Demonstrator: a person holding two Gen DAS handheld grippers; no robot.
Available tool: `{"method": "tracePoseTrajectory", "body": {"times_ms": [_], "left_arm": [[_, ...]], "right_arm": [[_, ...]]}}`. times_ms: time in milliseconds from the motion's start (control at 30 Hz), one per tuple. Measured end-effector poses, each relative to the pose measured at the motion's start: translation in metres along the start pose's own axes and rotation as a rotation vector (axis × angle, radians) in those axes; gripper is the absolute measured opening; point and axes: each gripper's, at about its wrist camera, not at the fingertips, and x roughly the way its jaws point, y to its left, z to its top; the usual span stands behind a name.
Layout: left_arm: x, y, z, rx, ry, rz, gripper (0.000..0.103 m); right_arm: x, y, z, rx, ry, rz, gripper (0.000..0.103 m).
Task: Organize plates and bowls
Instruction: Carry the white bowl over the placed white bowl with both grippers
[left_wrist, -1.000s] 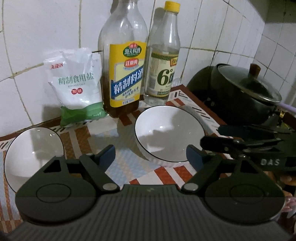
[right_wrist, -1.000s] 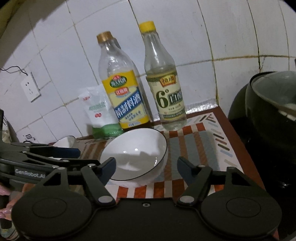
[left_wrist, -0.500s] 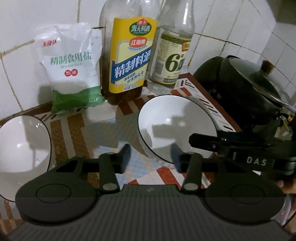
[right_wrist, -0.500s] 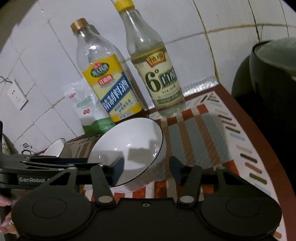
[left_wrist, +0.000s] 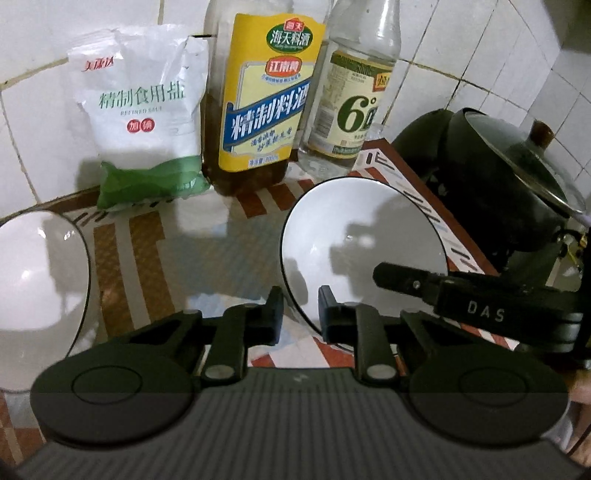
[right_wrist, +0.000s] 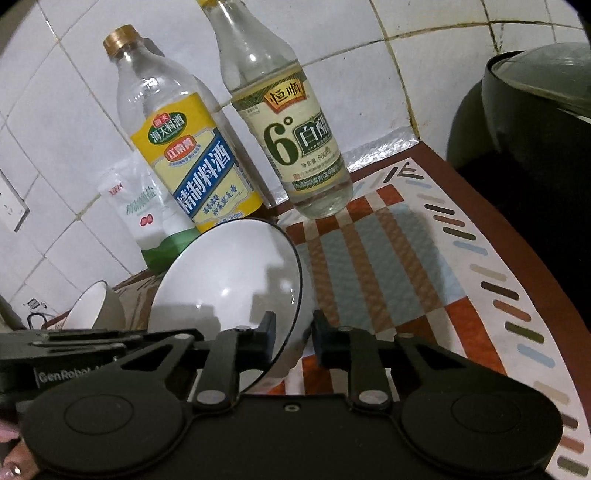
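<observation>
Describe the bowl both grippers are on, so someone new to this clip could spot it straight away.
Start at the tiled wall with its two tall bottles; on the patterned mat right before them sits a white bowl with a thin black rim. Unlike the other white bowl off at the mat's far end, its rim is pinched by the left gripper and the right gripper.

Glossy white glazed bowl (left_wrist: 364, 240), clear glass bottles (right_wrist: 291, 140), crinkled plastic salt bag (left_wrist: 142, 114), shiny wall tiles (right_wrist: 369, 18).
</observation>
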Motion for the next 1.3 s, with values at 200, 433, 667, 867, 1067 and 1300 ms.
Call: {"method": "tracePoseTrajectory", "body": {"times_ms": [200, 433, 667, 867, 1067, 1300], "left_arm": [[-0.023, -0.005, -0.009, 0.031, -0.024, -0.015, 0.019], [-0.067, -0.016, -0.020, 0.097, -0.059, -0.010, 0.019], [-0.107, -0.016, -0.036, 0.124, -0.086, -0.031, 0.019], [-0.145, -0.014, -0.058, 0.150, -0.118, -0.043, 0.019], [-0.175, -0.009, -0.083, 0.145, -0.143, -0.037, 0.019], [-0.189, -0.004, -0.109, 0.146, -0.151, -0.012, 0.019]], "right_arm": [[-0.023, 0.010, -0.005, 0.013, -0.011, 0.008, 0.023], [-0.059, 0.034, -0.015, 0.023, -0.004, 0.026, 0.023], [-0.095, 0.062, -0.026, -0.006, 0.013, 0.020, 0.023], [-0.122, 0.087, -0.044, -0.037, 0.022, 0.028, 0.023], [-0.140, 0.100, -0.062, -0.017, 0.015, 0.075, 0.023], [-0.141, 0.108, -0.082, -0.013, 0.029, 0.108, 0.023]]}}
